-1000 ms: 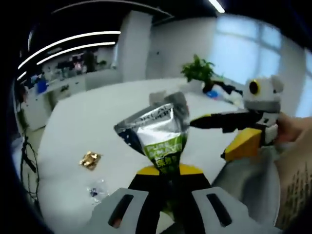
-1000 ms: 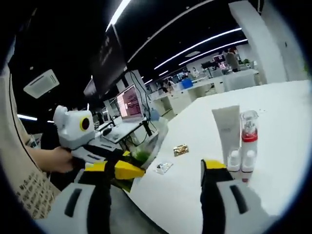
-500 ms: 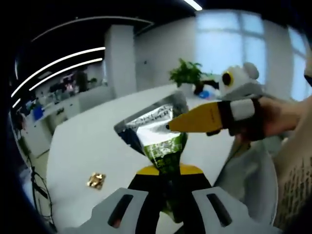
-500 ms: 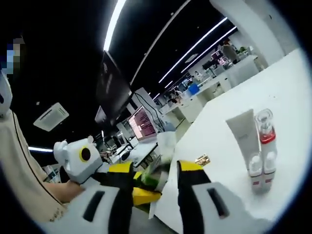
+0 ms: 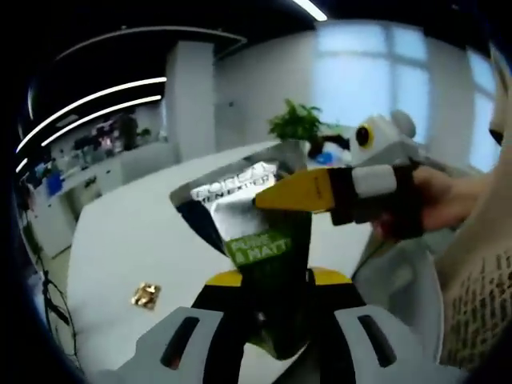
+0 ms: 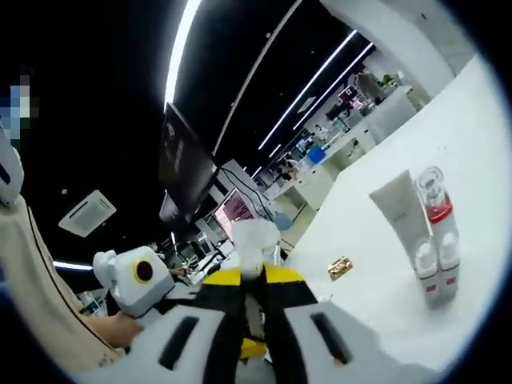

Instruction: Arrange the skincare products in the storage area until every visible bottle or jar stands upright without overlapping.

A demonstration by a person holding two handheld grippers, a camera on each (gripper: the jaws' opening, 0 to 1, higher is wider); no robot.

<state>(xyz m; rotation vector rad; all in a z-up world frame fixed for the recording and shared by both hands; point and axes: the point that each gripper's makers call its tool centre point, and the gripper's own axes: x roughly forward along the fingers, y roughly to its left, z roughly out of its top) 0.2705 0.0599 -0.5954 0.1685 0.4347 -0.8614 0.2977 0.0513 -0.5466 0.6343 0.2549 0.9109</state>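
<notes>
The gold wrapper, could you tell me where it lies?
In the left gripper view, the gold wrapper lies on the white table, lower left, beside the pouch.

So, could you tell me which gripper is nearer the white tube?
Neither clearly: both the left gripper and the right gripper hold the sachet, well short of the white tube.

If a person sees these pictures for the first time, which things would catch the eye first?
Most striking is the silver and green sachet, held up over the white table between the left gripper fingers, with the right gripper closing on its top edge. Next come a white tube and a clear bottle with a red band, both upright at the right of the right gripper view.
</notes>
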